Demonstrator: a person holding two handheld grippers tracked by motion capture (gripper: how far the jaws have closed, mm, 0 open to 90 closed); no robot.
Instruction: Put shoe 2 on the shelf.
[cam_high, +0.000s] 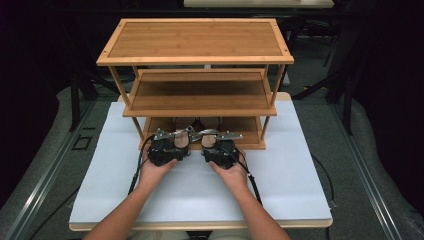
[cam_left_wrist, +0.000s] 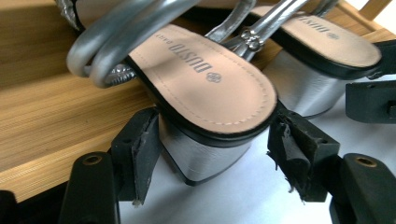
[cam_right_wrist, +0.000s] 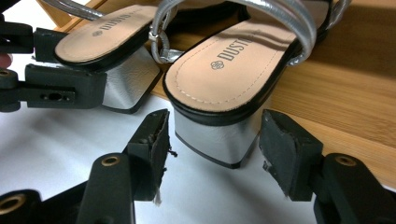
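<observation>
I hold one gripper in each hand at the front edge of the wooden rack (cam_high: 195, 52), which stands on the white bench (cam_high: 280, 190). Two silver block-heel sandals sit on the rack's bottom shelf (cam_high: 247, 131), toes inward, heels overhanging the shelf edge toward me.

Left gripper (cam_left_wrist: 212, 151): the jaws stand wide and straddle the heel of the left sandal (cam_left_wrist: 205, 79). The left pad appears to touch the heel side; the right pad stands just clear. I judge this as not yet a grip.

Right gripper (cam_right_wrist: 212, 140): the jaws stand wide on either side of the heel of the right sandal (cam_right_wrist: 224, 79). Both pads are apart from the heel, with a visible gap on each side.

Risks from this position, as I judge them:

1. Uneven closing. On the left, one pad meets the heel first. Closing from here could push the sandal sideways into its neighbour, which lies just beside it.
2. Slip on the heel. The heel faces look smooth and metallic. A light or low grip could let the sandal rotate nose-down once it leaves the shelf.
3. Strap snag. The silver straps (cam_left_wrist: 121, 42) loop high and the buckle (cam_right_wrist: 159, 44) hangs between the two sandals. Pulling one sandal could catch the other.
4. Gripper collision. The two grippers work side by side, very near each other; any inward drift could knock them together.
</observation>
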